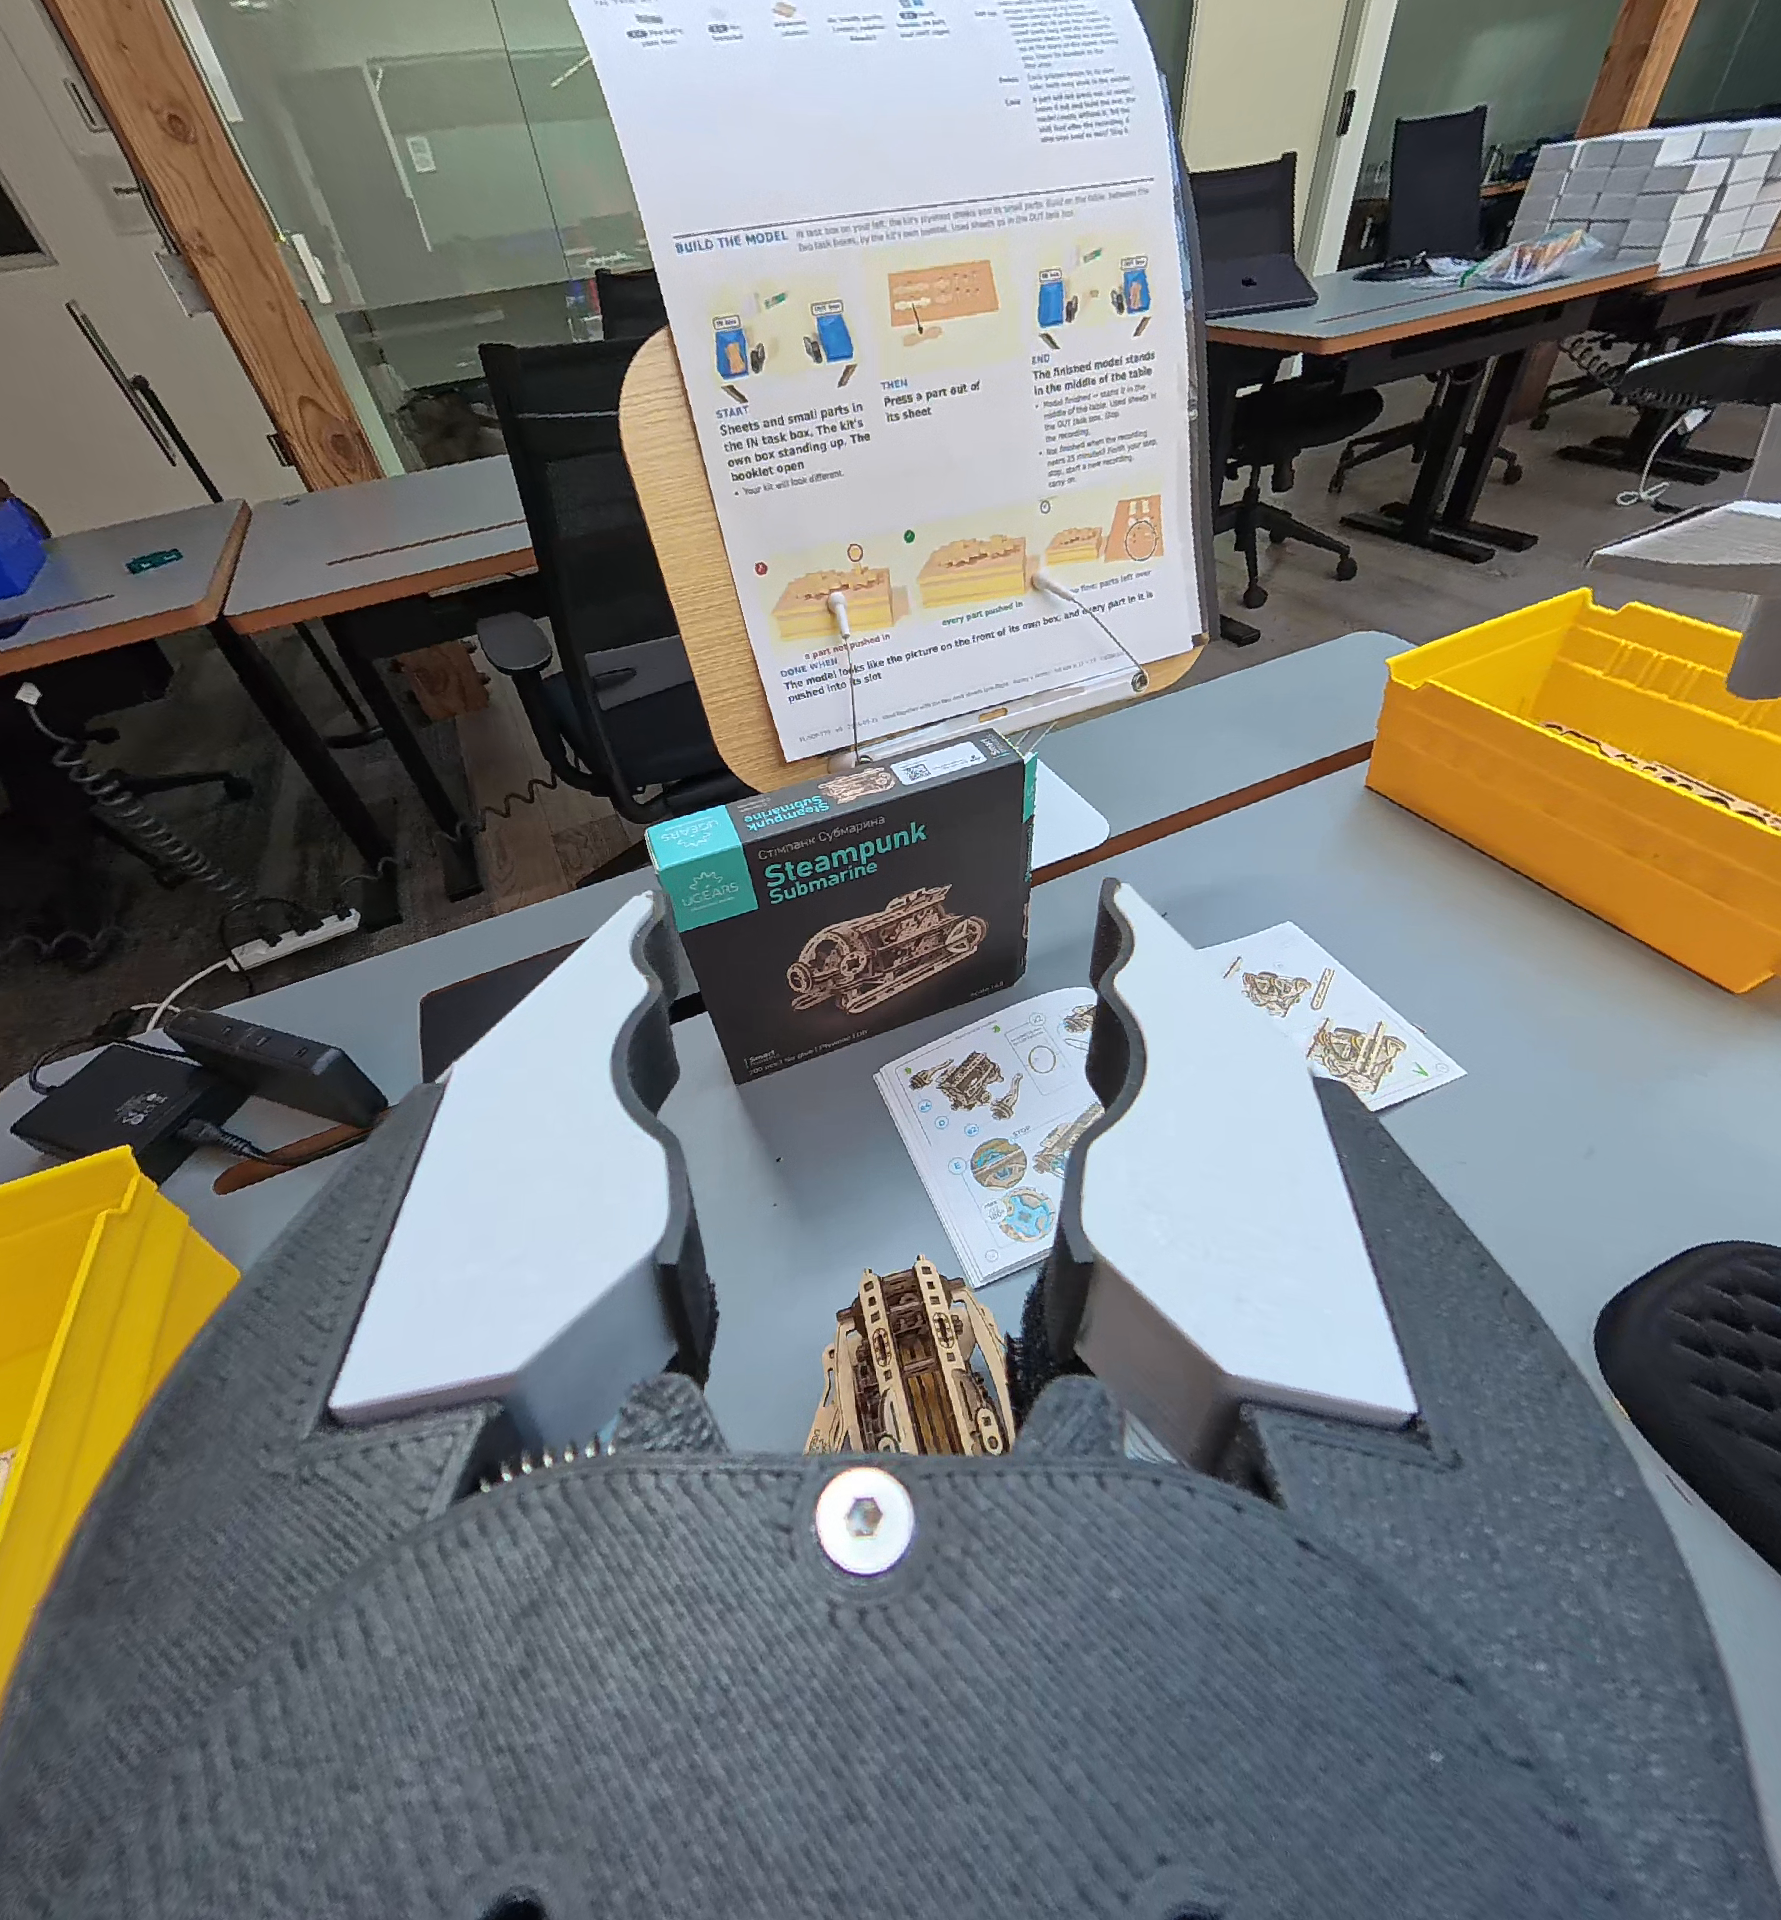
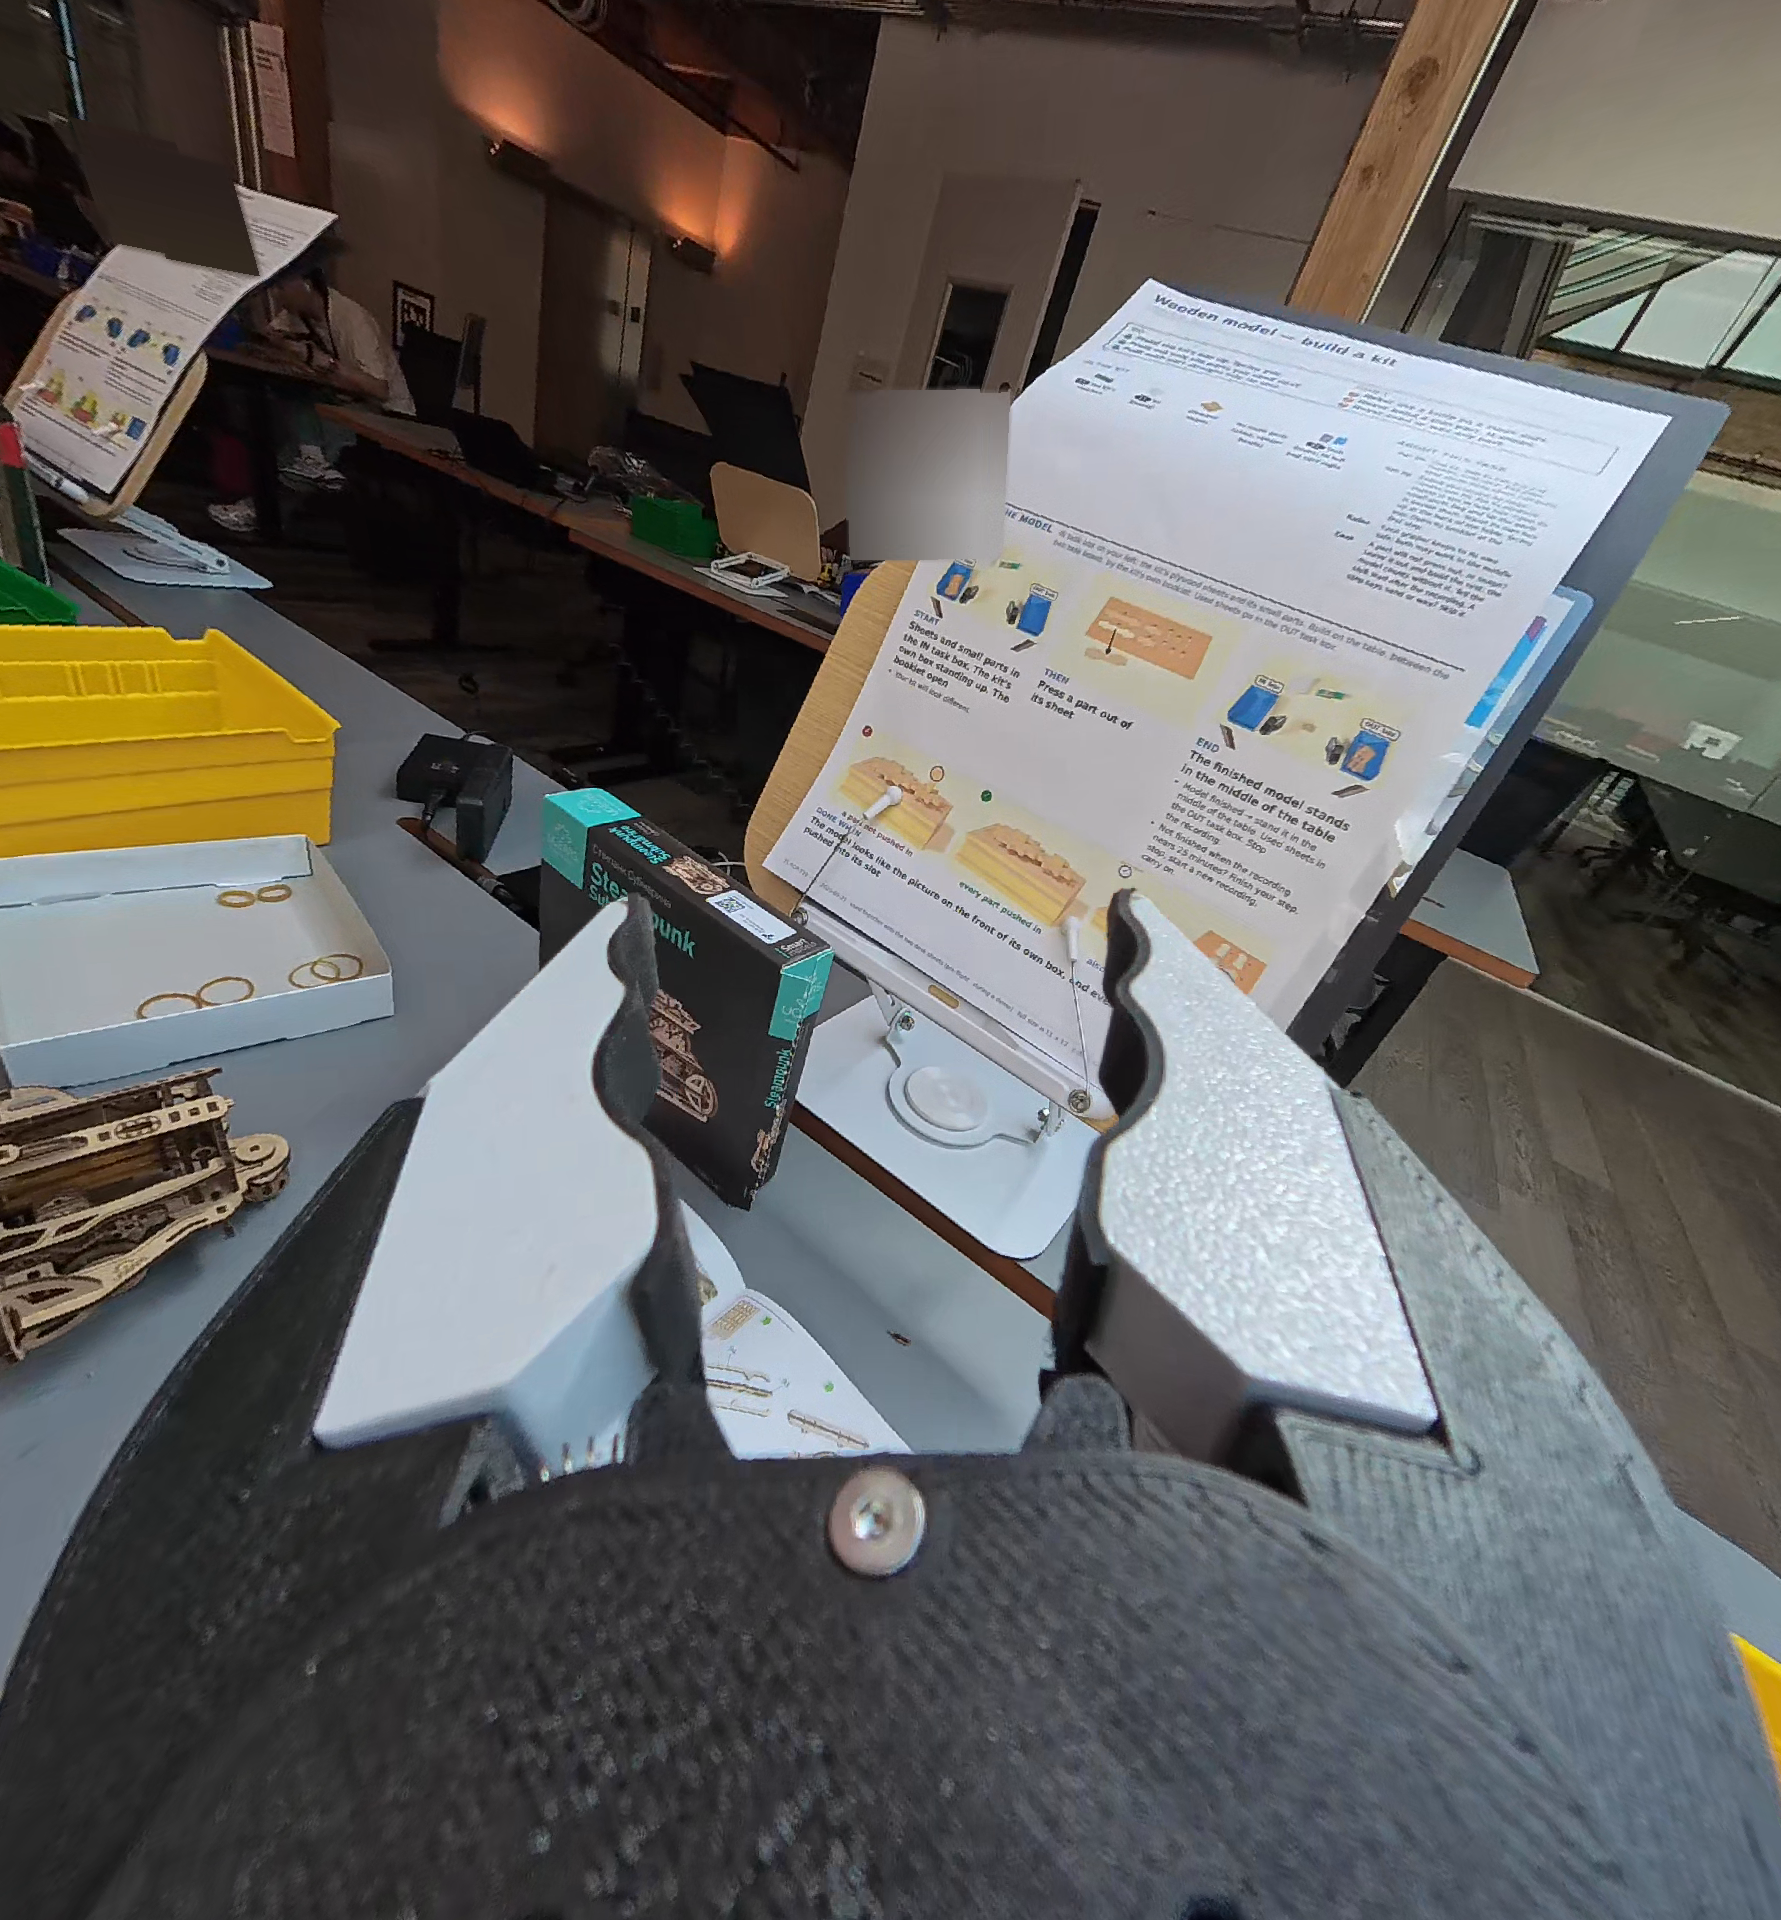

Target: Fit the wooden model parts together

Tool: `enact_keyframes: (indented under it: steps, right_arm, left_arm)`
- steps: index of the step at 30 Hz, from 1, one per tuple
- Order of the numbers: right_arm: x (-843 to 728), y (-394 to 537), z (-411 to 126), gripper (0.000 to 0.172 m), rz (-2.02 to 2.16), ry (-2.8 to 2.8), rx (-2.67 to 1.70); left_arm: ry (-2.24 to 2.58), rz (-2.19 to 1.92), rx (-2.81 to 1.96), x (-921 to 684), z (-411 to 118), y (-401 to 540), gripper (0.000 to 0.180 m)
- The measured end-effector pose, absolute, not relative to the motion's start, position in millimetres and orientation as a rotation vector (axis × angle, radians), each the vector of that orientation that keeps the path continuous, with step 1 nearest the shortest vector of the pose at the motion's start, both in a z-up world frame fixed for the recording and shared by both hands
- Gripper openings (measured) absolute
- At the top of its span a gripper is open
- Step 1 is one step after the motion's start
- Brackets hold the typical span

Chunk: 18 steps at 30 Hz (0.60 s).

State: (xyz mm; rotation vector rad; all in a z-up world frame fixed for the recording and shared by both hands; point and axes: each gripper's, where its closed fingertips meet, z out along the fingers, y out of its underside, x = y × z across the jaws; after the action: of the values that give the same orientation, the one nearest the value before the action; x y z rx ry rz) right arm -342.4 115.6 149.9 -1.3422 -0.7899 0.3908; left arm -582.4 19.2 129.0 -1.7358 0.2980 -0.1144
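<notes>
Left tongs (image 1: 881, 935) and right tongs (image 2: 881, 956), both with jaws wide apart and nothing between the pads. The wooden model (image 2: 86, 1195), partly assembled, lies on the grey table (image 2: 429, 1039); in the left wrist view it sits low between the left tongs' finger bases (image 1: 912, 1361), not gripped. Behind it the kit box (image 1: 855, 914) stands upright, with the open booklet (image 1: 990, 1122) flat just to its right. A white tray (image 2: 169, 956) holding rubber bands lies beside the model, before a yellow bin (image 2: 117, 727). A second yellow bin (image 1: 1613, 769) stands on the far right. An instruction sheet (image 1: 927, 395) rests on a stand behind the box.
</notes>
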Motion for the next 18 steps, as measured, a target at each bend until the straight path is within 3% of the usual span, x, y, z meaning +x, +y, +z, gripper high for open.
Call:
enact_keyframes:
  steps: [7, 13, 18]
  right_arm:
    - [-351.8, 99.0, 159.3, 0.088, 0.743, -0.749, -1.327]
    - [-346.0, 98.3, 160.9, 0.072, 0.725, -0.737, -1.333]
    - [-351.0, 95.8, 157.0, 0.078, 0.704, -0.781, -1.332]
  left_arm:
    - [0.293, -0.086, -1.771, -586.1, 125.8, 14.1, 0.083]
    - [0.305, -0.088, -1.781, -583.5, 124.2, 13.0, 0.083]
    - [0.320, -0.085, -1.800, -580.8, 120.1, 14.1, 0.082]
